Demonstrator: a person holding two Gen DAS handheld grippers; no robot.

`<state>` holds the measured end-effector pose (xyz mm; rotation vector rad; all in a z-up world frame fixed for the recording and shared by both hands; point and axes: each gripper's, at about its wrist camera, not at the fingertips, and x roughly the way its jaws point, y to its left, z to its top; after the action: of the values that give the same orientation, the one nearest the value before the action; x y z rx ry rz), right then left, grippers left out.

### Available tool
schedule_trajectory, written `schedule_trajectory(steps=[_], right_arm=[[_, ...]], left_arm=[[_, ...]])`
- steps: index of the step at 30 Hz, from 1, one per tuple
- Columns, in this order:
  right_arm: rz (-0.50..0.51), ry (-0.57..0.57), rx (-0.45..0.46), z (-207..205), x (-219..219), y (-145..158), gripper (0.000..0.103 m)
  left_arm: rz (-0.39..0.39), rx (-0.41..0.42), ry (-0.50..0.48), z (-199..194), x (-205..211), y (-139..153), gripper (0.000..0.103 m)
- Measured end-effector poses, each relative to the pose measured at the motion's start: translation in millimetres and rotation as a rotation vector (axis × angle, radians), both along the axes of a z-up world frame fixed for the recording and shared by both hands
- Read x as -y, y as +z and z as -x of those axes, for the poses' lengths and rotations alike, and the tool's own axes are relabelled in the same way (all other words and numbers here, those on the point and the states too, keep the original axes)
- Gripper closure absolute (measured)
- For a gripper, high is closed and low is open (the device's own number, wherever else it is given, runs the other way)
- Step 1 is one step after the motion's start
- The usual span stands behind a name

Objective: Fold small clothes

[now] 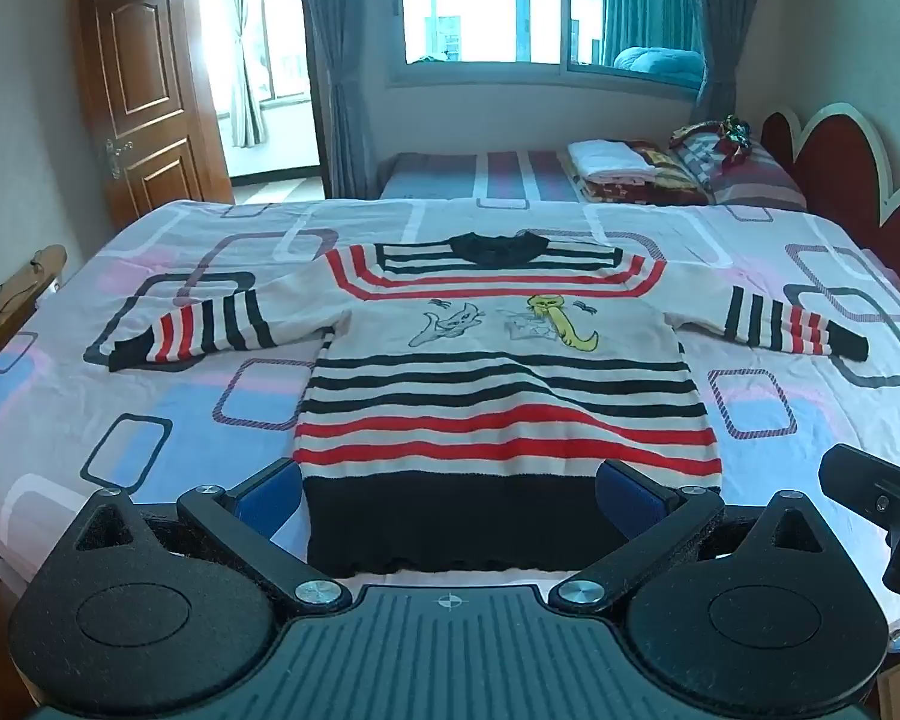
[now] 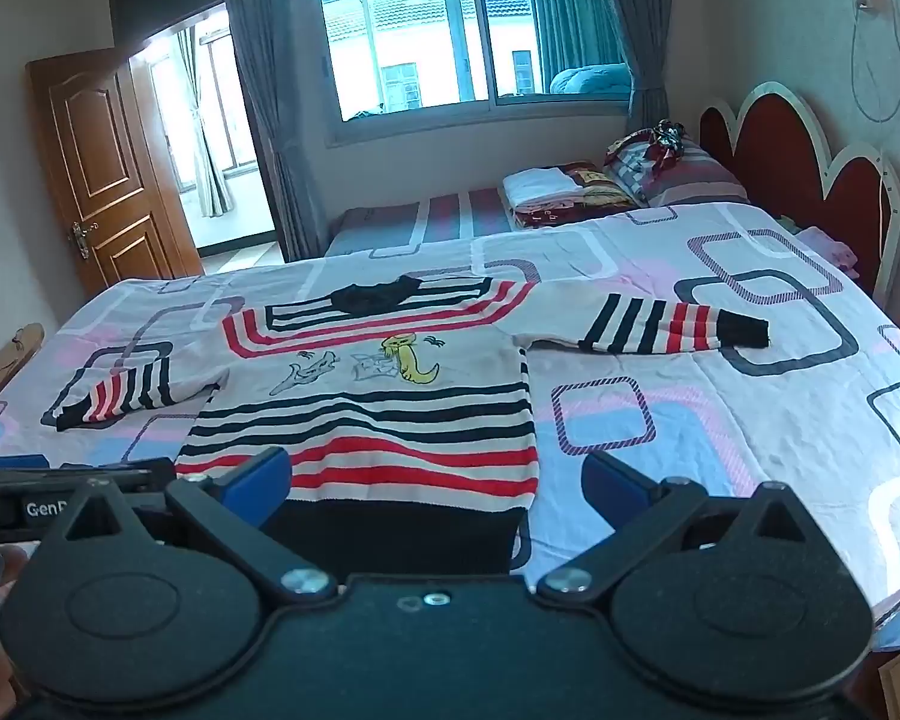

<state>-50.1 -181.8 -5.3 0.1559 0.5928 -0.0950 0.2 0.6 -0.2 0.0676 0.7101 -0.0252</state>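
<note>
Striped in red, black and cream, a small sweater (image 1: 498, 372) lies flat, front up, sleeves spread, its black hem at the near edge of a bed (image 1: 150, 396) covered in a patterned sheet. The left gripper (image 1: 450, 495) and right gripper (image 2: 438, 477) hang above the hem, jaws spread wide, holding nothing. Folded bedding (image 1: 624, 171) sits at the far corner.

Small cream knitted sweater (image 1: 498, 360) with black and red stripes

Centre frame, flat on the bed, front up, sleeves spread, black hem nearest.
</note>
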Motion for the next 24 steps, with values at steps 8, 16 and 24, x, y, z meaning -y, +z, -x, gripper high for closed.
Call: schedule_trajectory(steps=[8,16,24], right_arm=[[0.000,0.001,-0.002,-1,-1,-2,0.001],[0.004,0.002,-0.008,-2,-2,-3,0.001],[0.012,0.005,-0.029,-6,-6,-5,0.001]], left_arm=[[0.004,-0.005,0.009,-2,-4,-1,0.000],[0.007,-0.001,0.006,4,-9,-3,0.000],[-0.003,-0.014,0.000,-2,2,-9,0.000]])
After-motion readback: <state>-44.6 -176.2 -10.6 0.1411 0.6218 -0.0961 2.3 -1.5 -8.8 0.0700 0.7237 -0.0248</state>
